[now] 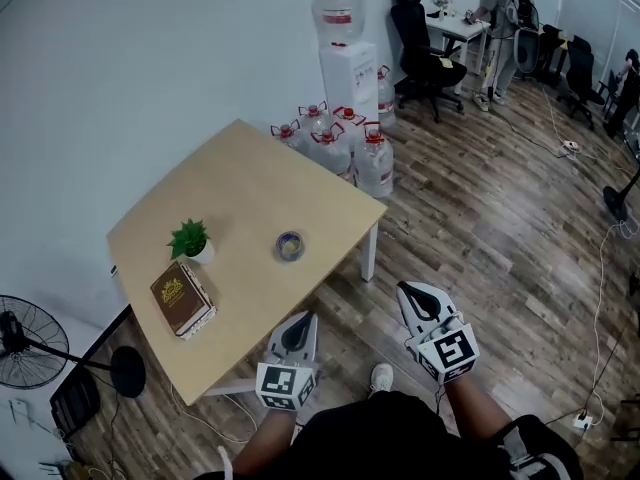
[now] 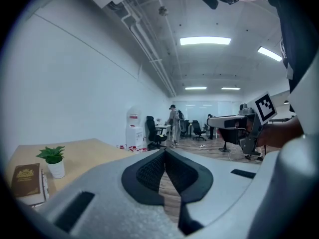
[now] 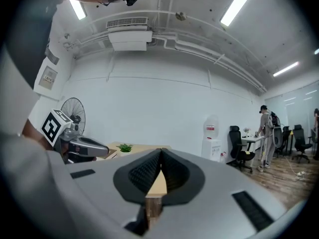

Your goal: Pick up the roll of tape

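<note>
The roll of tape (image 1: pixel 290 245) lies flat on the light wooden table (image 1: pixel 250 188), near the table's right edge. Both grippers hang over the wooden floor, short of the table's near corner and apart from the tape. My left gripper (image 1: pixel 303 318) points toward the table with its jaws together and nothing between them. My right gripper (image 1: pixel 410 290) is beside it to the right, also shut and empty. In the left gripper view the pads (image 2: pixel 149 171) meet at the tip. The right gripper view shows the table edge (image 3: pixel 158 183) past its closed pads; the tape is not seen there.
A small potted plant (image 1: pixel 190 240) and a brown book (image 1: pixel 182 298) sit on the table's left part. Several water bottles (image 1: pixel 340 143) and a dispenser (image 1: pixel 348 68) stand behind the table. A floor fan (image 1: pixel 22 343) is at the left. A person (image 1: pixel 497 8) stands at a far desk.
</note>
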Motion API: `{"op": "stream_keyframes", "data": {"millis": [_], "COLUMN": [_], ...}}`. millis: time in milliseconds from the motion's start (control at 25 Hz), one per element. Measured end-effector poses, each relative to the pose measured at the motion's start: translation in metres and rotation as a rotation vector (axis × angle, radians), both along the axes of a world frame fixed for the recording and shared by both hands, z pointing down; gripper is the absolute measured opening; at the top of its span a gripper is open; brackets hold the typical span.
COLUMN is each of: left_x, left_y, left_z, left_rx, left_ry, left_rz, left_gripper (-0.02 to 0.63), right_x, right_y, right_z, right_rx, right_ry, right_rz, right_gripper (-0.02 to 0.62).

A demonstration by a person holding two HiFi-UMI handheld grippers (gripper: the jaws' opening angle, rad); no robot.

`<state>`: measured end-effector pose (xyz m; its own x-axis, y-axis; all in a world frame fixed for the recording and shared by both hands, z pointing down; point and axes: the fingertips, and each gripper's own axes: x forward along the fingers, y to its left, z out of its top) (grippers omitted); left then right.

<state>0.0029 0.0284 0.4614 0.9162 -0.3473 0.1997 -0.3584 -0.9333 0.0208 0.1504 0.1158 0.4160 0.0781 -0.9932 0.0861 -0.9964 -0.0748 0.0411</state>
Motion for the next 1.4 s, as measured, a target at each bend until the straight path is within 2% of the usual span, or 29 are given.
{"op": "stream_keyframes", "data": {"millis": [240,480,960,1160,1400], "left_x": [0.030,0.039,0.015,0.000,-0.013], "left_y": [-0.019,-0.045,-0.135,-0.181,-0.225], "left_z": [0.000,-0.012,0.004,0.009,0.019], "left_rx": [0.011,0.032,0.000,-0.009,-0.028], "left_ry": [-0.002,0.031,0.019,0.018,0.012], "left_rz": [-0.048,-0.137,-0.257,-0.283,-0.297], "left_gripper": [0.003,0.003,0.003,0.003,0.003], "right_x": [0.033,0.040,0.016,-0.001,-0.023], "right_y": [-0.022,-0.057,-0.172,-0.229,-0.286], "right_z": [0.005,0.020,0.025,0.034,0.055], "right_rx": [-0.008,-0.044,-0.083,-0.113,-0.175], "right_ry": [-0.002,0.017,0.041,0.055,0.049], "right_rz": [-0.045,-0.149,-0.304,-0.344,-0.409], "right_gripper": [-0.006,-0.006,-0.001,0.037,0.160]}}
